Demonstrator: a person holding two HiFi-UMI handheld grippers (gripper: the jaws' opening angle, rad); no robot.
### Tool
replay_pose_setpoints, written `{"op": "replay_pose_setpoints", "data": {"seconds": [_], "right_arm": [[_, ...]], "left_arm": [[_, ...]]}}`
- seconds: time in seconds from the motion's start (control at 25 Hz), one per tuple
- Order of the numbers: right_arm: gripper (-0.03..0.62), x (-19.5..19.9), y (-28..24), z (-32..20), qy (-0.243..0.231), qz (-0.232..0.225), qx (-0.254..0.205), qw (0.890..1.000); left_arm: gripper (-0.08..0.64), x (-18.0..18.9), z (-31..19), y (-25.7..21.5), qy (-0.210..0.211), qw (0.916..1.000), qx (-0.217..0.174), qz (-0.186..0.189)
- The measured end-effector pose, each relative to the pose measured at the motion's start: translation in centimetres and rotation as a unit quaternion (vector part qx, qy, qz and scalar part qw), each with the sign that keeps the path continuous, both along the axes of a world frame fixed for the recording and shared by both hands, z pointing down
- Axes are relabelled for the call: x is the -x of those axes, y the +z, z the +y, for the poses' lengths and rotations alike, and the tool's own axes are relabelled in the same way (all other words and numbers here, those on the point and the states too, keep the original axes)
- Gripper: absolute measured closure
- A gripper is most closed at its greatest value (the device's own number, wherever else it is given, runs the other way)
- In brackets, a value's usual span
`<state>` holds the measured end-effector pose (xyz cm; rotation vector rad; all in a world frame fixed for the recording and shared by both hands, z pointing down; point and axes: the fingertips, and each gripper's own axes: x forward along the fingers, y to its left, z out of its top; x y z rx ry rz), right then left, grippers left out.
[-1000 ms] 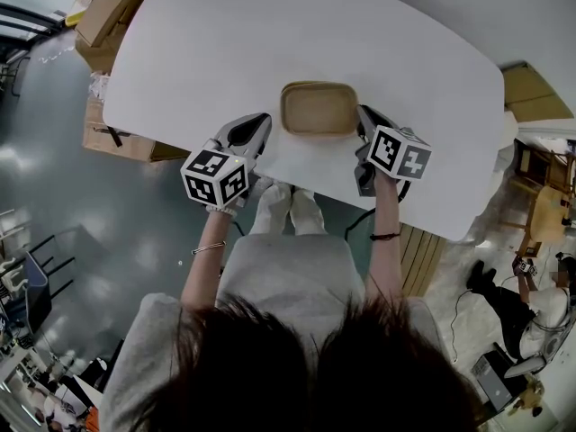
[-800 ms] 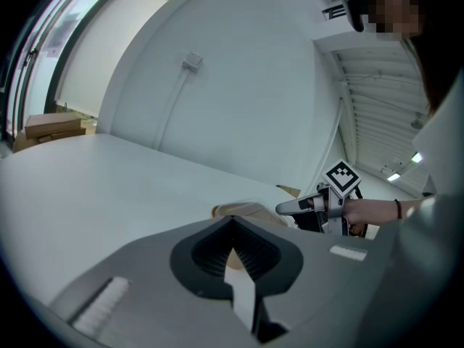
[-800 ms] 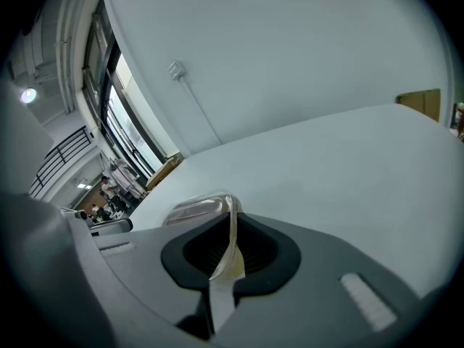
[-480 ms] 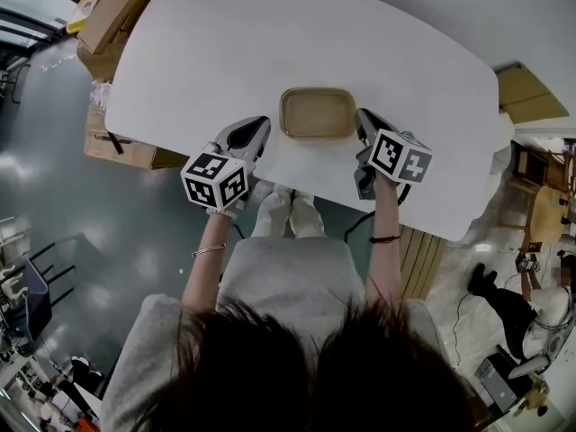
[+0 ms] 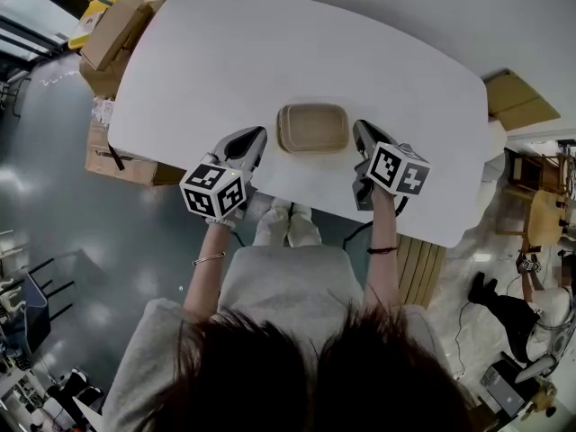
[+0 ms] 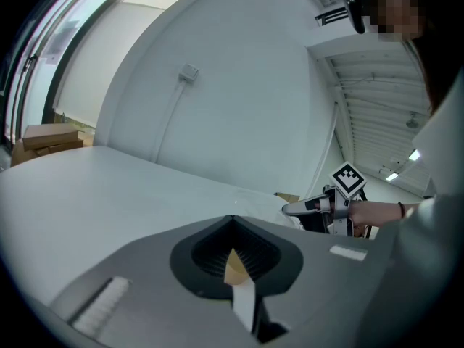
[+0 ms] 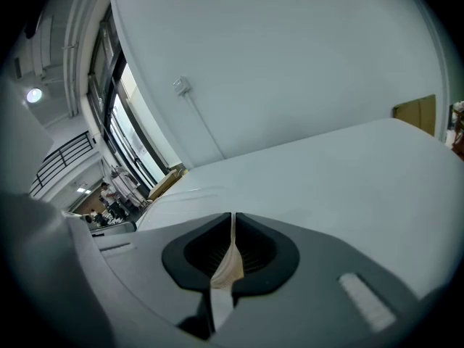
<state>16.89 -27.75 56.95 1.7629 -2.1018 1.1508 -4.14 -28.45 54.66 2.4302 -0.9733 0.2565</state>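
Observation:
A tan rectangular container point(image 5: 312, 128) sits near the front edge of the white table point(image 5: 225, 52). My left gripper point(image 5: 255, 137) lies just left of it, apart from it, jaws shut. My right gripper point(image 5: 360, 130) lies just right of it, also shut. In the left gripper view the shut jaws point(image 6: 232, 220) hide the container except for a tan sliver point(image 6: 234, 267) in the slit, and the right gripper point(image 6: 319, 207) shows beyond. In the right gripper view the shut jaws point(image 7: 233, 216) show the same tan sliver point(image 7: 230, 263).
Cardboard boxes point(image 5: 117, 25) stand on the floor off the table's far left corner, with another point(image 5: 121, 151) under its left edge. A flat cardboard piece point(image 5: 517, 102) and a wooden chair point(image 5: 544, 210) are to the right. The person's knees point(image 5: 279, 228) are at the table's front edge.
In both gripper views the container's rim, seen above the jaws before, has dropped behind them. Both grippers stay shut on either side of the container.

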Motion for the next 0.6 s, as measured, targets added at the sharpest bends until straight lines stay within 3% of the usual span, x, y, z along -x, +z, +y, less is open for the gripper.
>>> {"op": "replay_pose_setpoints", "data": {"seconds": [0.6], "right_arm": [[0.560, 0.4, -4.2, 0.0, 0.001, -0.005, -0.048, 0.999]], "left_arm": [[0.569, 0.6, -0.8, -3.8, 0.000, 0.9989, -0.042, 0.020]]}}
